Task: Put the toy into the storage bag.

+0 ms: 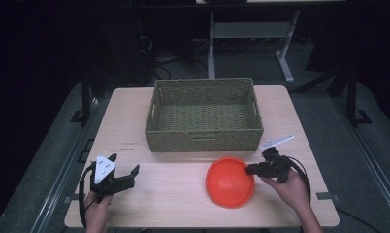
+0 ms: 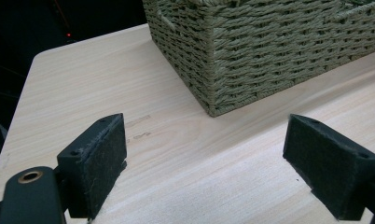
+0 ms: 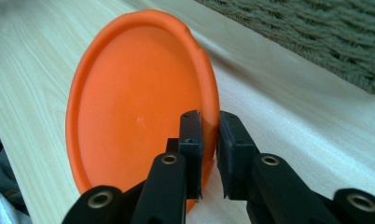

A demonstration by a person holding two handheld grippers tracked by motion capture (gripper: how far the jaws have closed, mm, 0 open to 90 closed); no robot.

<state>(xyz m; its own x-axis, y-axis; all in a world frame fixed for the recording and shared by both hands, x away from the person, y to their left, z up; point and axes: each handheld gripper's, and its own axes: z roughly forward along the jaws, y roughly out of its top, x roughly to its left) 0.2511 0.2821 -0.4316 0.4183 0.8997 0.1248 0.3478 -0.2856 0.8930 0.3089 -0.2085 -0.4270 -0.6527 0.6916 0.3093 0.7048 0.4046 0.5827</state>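
**Orange plate pinched at its rim, basket beyond**

Nearest the camera, at the table's near edge, two hands hold the grippers. On the right, the right gripper (image 1: 251, 168) has its jaws closed narrow on the right rim of an orange plate (image 1: 229, 182); in the right gripper view the two black pads (image 3: 191, 140) sit either side of the plate's (image 3: 134, 102) edge, one inside the rim and one outside. That plate lies on the near right part of the wooden table (image 1: 173, 194), just in front of the basket.

Away to the left, well apart from the plate, the left gripper (image 1: 124, 167) hangs over bare wood with its jaws spread wide and nothing between them. Its own view looks past the pads (image 2: 94, 163) to the basket's near left corner (image 2: 269, 51).

Behind both, a woven green basket (image 1: 204, 138) stands in the middle of the table toward the far edge.
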